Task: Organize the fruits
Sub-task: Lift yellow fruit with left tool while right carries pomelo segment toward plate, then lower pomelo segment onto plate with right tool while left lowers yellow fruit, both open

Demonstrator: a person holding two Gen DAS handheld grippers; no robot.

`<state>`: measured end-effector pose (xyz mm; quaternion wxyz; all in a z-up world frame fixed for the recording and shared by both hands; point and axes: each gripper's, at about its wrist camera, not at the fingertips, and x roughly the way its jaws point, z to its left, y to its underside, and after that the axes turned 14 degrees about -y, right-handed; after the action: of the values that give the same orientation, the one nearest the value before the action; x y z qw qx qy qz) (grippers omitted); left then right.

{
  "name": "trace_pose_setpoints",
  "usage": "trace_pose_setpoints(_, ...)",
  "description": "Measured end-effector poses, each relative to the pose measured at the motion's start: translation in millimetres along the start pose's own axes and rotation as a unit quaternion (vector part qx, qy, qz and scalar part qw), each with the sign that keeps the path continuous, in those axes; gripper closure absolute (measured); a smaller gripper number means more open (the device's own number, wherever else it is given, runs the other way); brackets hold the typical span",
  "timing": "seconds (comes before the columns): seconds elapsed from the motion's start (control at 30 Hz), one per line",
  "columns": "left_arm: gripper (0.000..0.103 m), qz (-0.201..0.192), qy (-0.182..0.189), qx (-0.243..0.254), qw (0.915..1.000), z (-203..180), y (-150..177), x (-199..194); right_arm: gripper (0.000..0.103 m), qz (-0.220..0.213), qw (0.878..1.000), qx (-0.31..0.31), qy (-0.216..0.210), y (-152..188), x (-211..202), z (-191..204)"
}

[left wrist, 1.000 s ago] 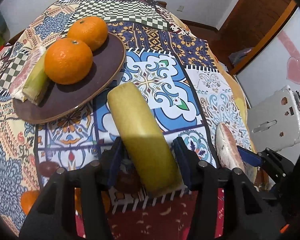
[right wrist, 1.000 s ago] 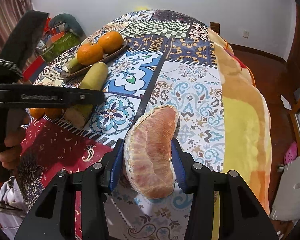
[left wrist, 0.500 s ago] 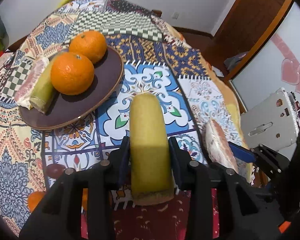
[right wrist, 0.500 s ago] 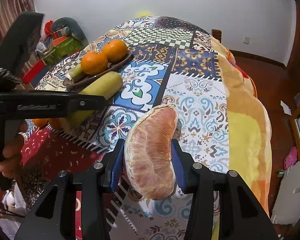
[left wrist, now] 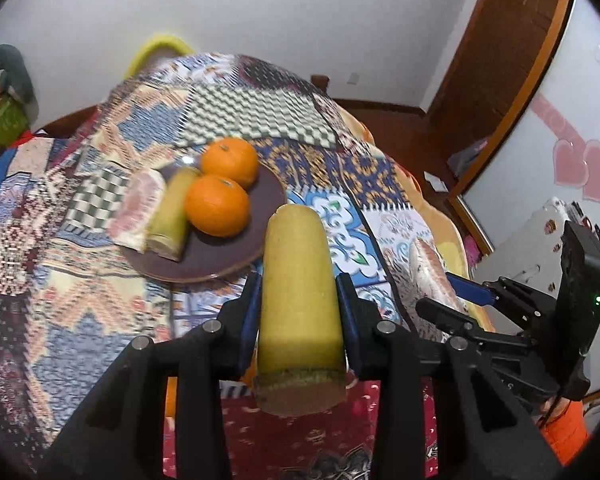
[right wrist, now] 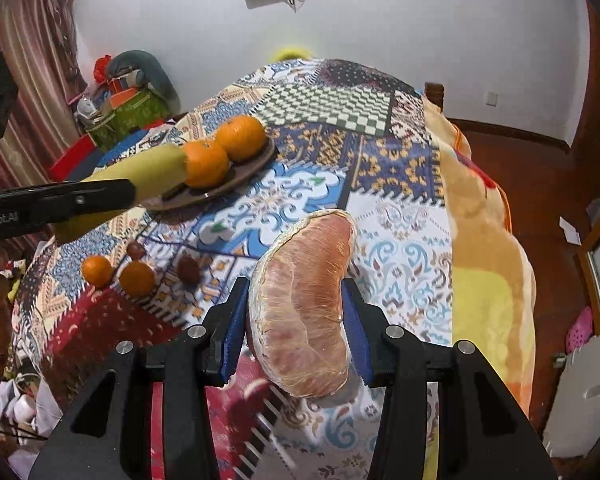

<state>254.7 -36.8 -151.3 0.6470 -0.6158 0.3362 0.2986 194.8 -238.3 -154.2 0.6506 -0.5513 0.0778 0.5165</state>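
**Both loads lifted toward the plate**

Above the plate's (left wrist: 260,204) near rim, the left gripper (left wrist: 298,312) holds a yellow-green cane piece (left wrist: 298,280), its jaws clamped on the sides, the far end pointing over the rim. A second ago that cane hung low over the cloth (left wrist: 80,300) short of the plate, skewed to one side; half a second ago it had straightened; now it sits higher and closer, so the view takes in the wall behind. On the plate lie two oranges (left wrist: 218,206), a shorter cane piece (left wrist: 172,216) and a pomelo wedge (left wrist: 138,208) at the far-left edge.

Right of the plate, well apart from it, the right gripper (right wrist: 296,320) grips a second pomelo wedge (right wrist: 304,304), jaws closed on its flanks. It too has risen since the earlier frames, clear of the cloth.

Near the plate's front, seen from the right wrist, two small oranges (right wrist: 118,274) and two dark fruits (right wrist: 188,269) wait on the cloth.

My reading: both pieces are in transit to the plate, and the cane looks likely to land first, beside its shorter twin.
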Motion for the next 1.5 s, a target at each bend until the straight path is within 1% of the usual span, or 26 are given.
trace_pose_setpoints(0.13, 0.067, -0.018, -0.015, -0.016, 0.9996, 20.5, -5.0, -12.3, 0.062, -0.010, 1.000, -0.012, -0.007, -14.6, 1.3, 9.5)
trace_pose_setpoints(0.33, 0.067, -0.038, -0.034, -0.037, 0.9980, 47.2, -15.2, -19.6, 0.062, -0.030, 0.999, -0.036, -0.014, -39.4, 5.3, 26.0)
trace_pose_setpoints(0.6, 0.067, -0.051, -0.050, -0.060, 0.9956, 76.4, -31.9, -11.1, 0.062, -0.043, 0.997, -0.064, -0.024, -68.9, 23.3, 41.5)
trace_pose_setpoints(0.87, 0.067, -0.050, -0.055, -0.072, 0.9946, 94.3, -46.0, 13.4, 0.062, -0.041, 0.995, -0.084, -0.031, -94.4, 53.5, 49.6)
trace_pose_setpoints(1.17, 0.067, -0.031, -0.049, -0.078, 0.9952, 104.1, -54.7, 55.4, 0.062, -0.030, 0.994, -0.104, -0.028, -121.3, 92.7, 50.7)
trace_pose_setpoints(1.3, 0.067, -0.021, -0.050, -0.077, 0.9956, 106.0, -58.3, 75.5, 0.062, -0.023, 0.993, -0.112, -0.028, -130.2, 109.3, 51.6)
trace_pose_setpoints(1.5, 0.067, -0.006, -0.050, -0.080, 0.9955, 108.9, -62.6, 100.1, 0.062, -0.005, 0.993, -0.115, -0.035, -133.1, 130.5, 49.2)
